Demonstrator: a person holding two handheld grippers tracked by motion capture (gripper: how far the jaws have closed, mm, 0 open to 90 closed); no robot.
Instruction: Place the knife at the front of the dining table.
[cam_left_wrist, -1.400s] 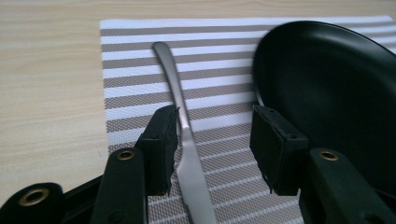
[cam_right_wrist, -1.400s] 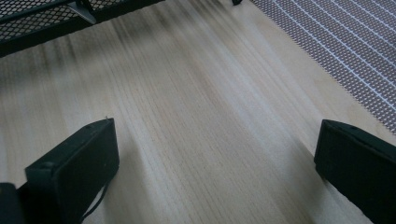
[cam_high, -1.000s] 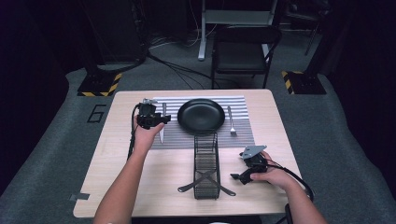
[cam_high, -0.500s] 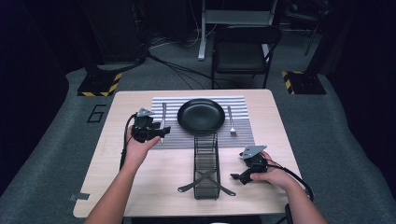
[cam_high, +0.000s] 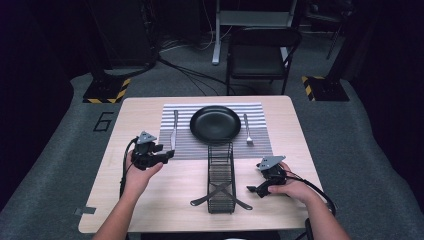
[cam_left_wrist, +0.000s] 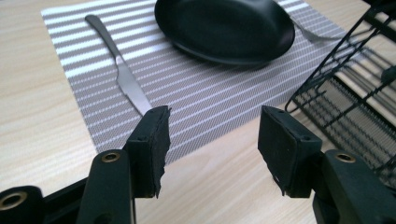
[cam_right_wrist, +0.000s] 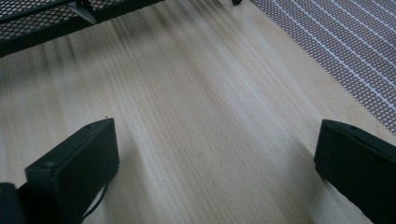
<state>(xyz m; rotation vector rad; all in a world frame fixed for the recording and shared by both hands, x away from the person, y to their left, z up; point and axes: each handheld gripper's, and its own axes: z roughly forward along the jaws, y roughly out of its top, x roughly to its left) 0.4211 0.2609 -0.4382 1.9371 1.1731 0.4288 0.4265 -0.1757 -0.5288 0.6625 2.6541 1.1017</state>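
A black plate (cam_high: 215, 123) sits on a grey striped placemat (cam_high: 185, 142), with a knife (cam_high: 174, 131) to its left and a fork (cam_high: 247, 131) to its right. My left gripper (cam_high: 168, 154) hovers over the wood by the mat's near left corner, just short of the knife's tip. In the left gripper view, my left gripper (cam_left_wrist: 212, 126) is open; its jaws have just been opening with nothing between them, and the knife (cam_left_wrist: 122, 74) and plate (cam_left_wrist: 224, 28) lie beyond. My right gripper (cam_high: 253, 189) rests low at the near right. In the right gripper view, my right gripper (cam_right_wrist: 219, 140) stands wide open over bare wood.
A black wire rack (cam_high: 220, 177) lies lengthwise in front of the plate, between the two hands; its end shows as the rack (cam_left_wrist: 345, 93) beside my left jaws. A folding chair (cam_high: 257, 52) stands beyond the table's far edge. Bare wood lies left of the mat.
My left hand has drawn back from the knife's handle end toward the near left, off the mat onto bare wood. The right hand has stayed put.
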